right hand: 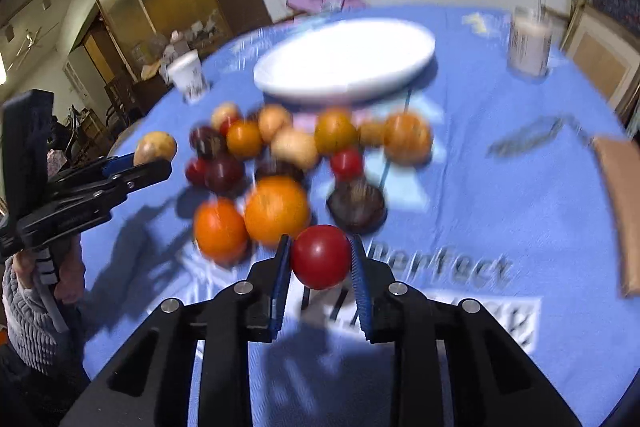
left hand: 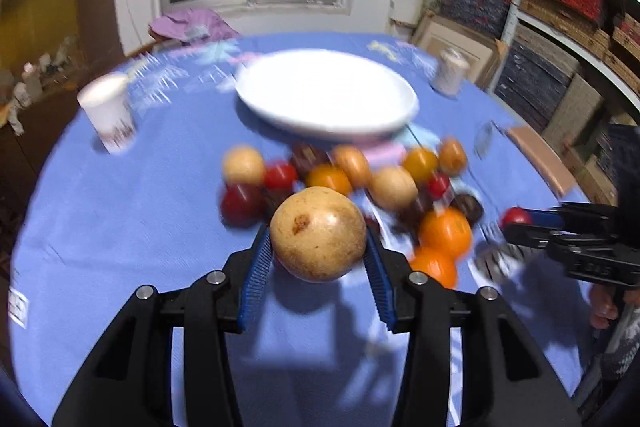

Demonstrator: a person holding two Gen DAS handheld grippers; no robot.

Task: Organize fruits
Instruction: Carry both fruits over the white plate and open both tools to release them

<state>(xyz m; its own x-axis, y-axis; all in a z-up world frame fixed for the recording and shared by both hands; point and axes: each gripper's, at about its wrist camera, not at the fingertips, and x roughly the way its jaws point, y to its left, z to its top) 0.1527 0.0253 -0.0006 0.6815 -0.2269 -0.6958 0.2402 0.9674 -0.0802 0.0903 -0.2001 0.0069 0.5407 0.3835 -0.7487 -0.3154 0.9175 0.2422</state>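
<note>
Left gripper (left hand: 319, 245): its blue-padded fingers (left hand: 256, 267) are closed partway onto a large round tan pear-like fruit (left hand: 319, 234), one pad on each flank, and the fruit appears to be carried clear of the blue-clothed round counter (left hand: 120, 227).

Right gripper (right hand: 320, 259): fingers (right hand: 281, 275) narrowed around a small smooth red round fruit (right hand: 320, 256), also apparently lifted.

Remaining stock: a loose pile of mixed orange, red, tan and dark fruits (right hand: 280, 155) lies on the counter directly ahead of both grippers. Two large oranges (right hand: 276, 209) sit at its near edge, just beyond the red fruit.

Governing relation: the wide white ceramic plate (left hand: 328, 95) stands past the pile, straight ahead along both finger axes and empty as far as can be seen. In my judgement either load must travel forward over the pile to reach it. Neither hand looks clearly nearer.

Pose: both grippers are level, pointing forward, side by side and well apart. Strong blur affects the background; two white paper cups (left hand: 108, 111) flank the plate.

Risk, as judged: the round fruits may roll on release.
</note>
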